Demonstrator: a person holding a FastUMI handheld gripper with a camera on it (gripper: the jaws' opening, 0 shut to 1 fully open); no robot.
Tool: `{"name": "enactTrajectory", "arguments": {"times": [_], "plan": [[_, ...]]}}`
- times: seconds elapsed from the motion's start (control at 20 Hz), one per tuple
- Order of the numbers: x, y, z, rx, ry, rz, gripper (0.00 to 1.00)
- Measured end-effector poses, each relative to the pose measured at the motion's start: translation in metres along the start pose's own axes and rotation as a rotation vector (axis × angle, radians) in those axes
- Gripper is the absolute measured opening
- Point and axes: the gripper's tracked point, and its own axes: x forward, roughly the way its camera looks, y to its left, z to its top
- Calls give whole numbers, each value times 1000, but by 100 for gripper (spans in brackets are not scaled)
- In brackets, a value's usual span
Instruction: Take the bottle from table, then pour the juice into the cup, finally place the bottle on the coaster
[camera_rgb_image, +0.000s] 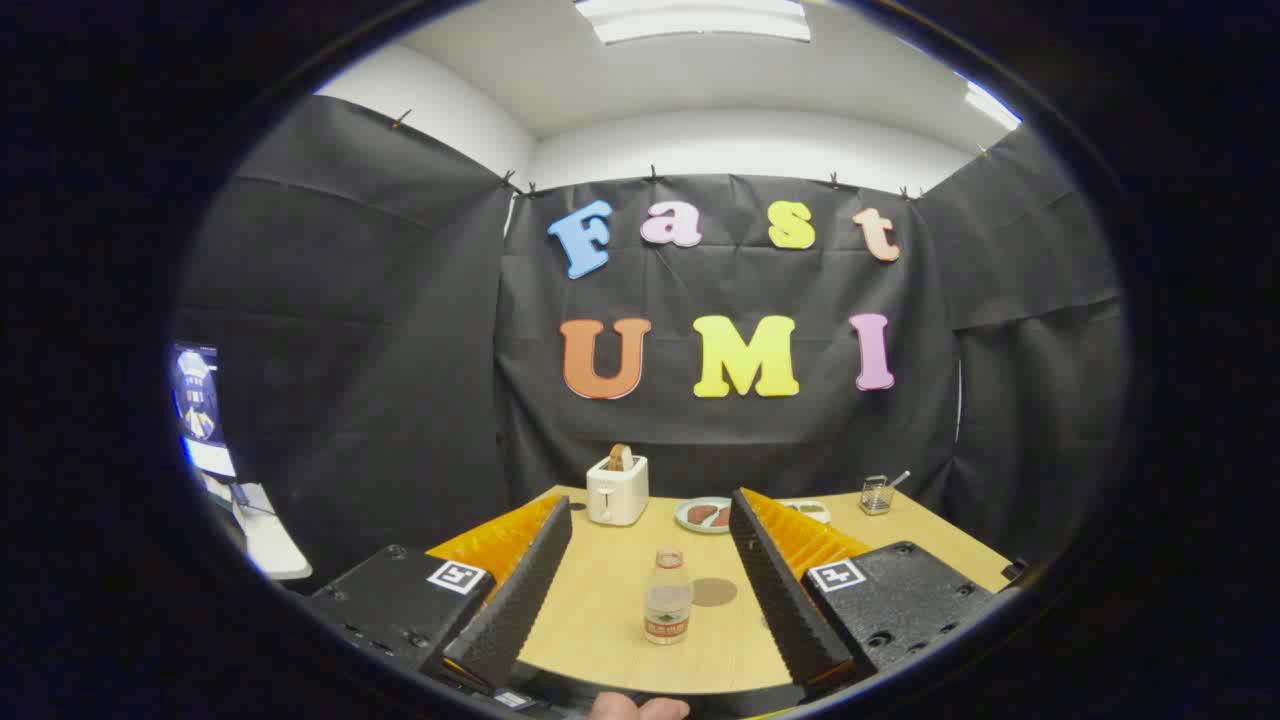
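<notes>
Wooden table (600, 610) is bearing a capless bottle (667, 597), standing upright between the spread fingers of the gripper (650, 590), untouched. A round coaster (714, 592) is lying just beside it; a toaster (617, 488) and a plate (702, 515) are sitting beyond.

**What my tool's surfaces look like**

My gripper (640, 590) stands with its fingers (520, 590) wide apart, their pads ribbed and matt. I see a clear glossy plastic bottle (667, 597) on the smooth, pale wood-look table (600, 620). The toaster (617, 489) near the far edge looks like smooth plastic.
</notes>
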Motion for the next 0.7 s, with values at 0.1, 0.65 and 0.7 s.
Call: {"name": "enactTrajectory", "arguments": {"times": [0.1, 0.65, 0.7], "plan": [[-2, 2, 1, 3, -2, 4, 100], [1, 0, -1, 7, 7, 1, 100], [1, 1, -1, 8, 8, 2, 100]]}}
